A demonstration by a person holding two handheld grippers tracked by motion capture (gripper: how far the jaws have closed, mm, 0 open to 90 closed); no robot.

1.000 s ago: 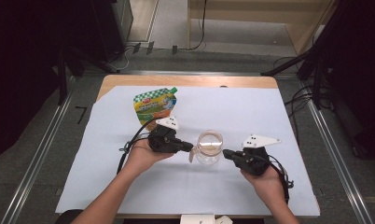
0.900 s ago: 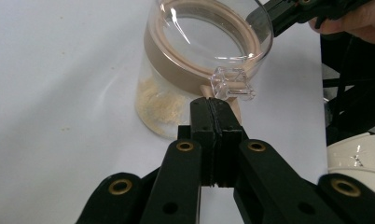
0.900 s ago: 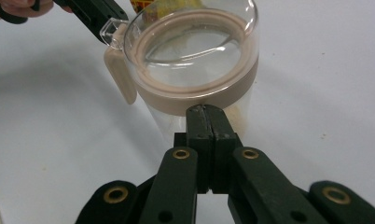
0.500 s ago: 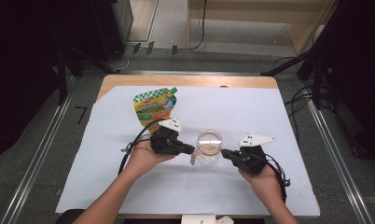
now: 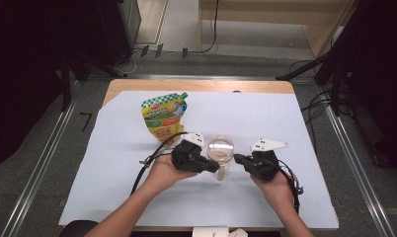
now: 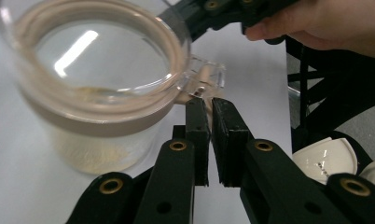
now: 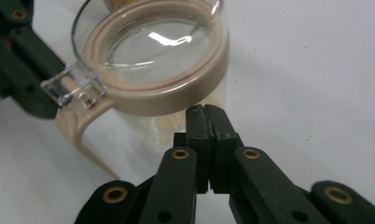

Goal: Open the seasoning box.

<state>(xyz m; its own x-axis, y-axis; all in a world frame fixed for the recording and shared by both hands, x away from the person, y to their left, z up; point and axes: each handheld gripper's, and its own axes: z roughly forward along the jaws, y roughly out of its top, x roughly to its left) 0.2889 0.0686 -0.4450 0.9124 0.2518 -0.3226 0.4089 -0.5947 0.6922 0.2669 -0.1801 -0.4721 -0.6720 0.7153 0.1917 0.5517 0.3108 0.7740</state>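
Clear lidded jar between 2 closed claws

Left claw has just been opening a crack, nothing in it; right claw is shut, empty, at the jar mid-surface. Jar looks light, rigid, slippery, breakable; grip the lid tab or handle.

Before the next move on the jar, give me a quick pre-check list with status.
1. Jar upright on the table sheet: ok.
2. Lid seated on the jar, clear tab down: ok.
3. Left gripper at the tab, jaws just eased open a crack, nothing between them: ok.
4. Right gripper shut, tips under the lid rim against the jar wall: ok; whether it really steadies the jar: cannot tell.
5. Pouch lying behind the jar, apart from it: ok.
6. Left gripper's cable loops on the sheet, away from the jar: ok.
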